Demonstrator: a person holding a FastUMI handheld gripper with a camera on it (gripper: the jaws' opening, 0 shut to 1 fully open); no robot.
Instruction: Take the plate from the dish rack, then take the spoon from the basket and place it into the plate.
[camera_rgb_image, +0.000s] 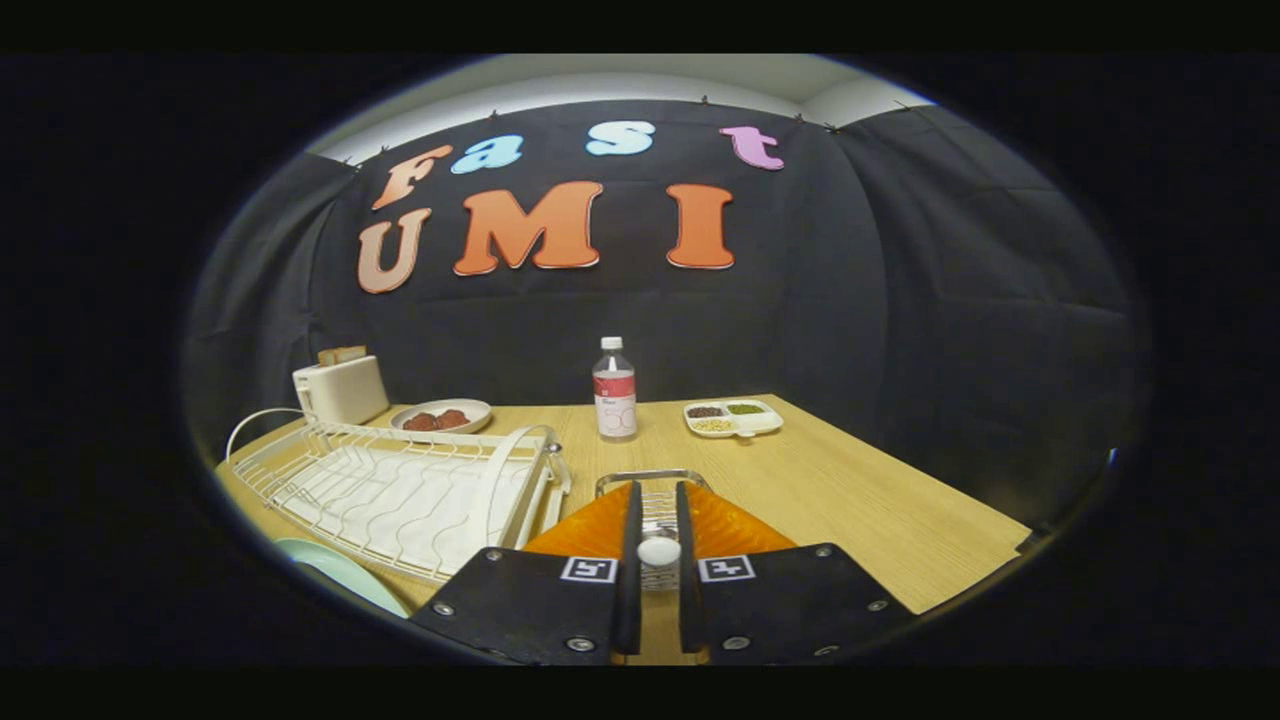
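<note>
I see my gripper (659, 530) nearly closed, fingers pinching the spoon (659, 551) over the basket (650, 480); rack (400, 490) left

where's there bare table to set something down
The widest bare patch of table lies beyond the fingers, between the wire basket and the divided snack tray. A narrower strip runs between the bottle and that tray. It is crowded around the dish rack, toaster and bowl. The fingers grip a white spoon end.
</note>
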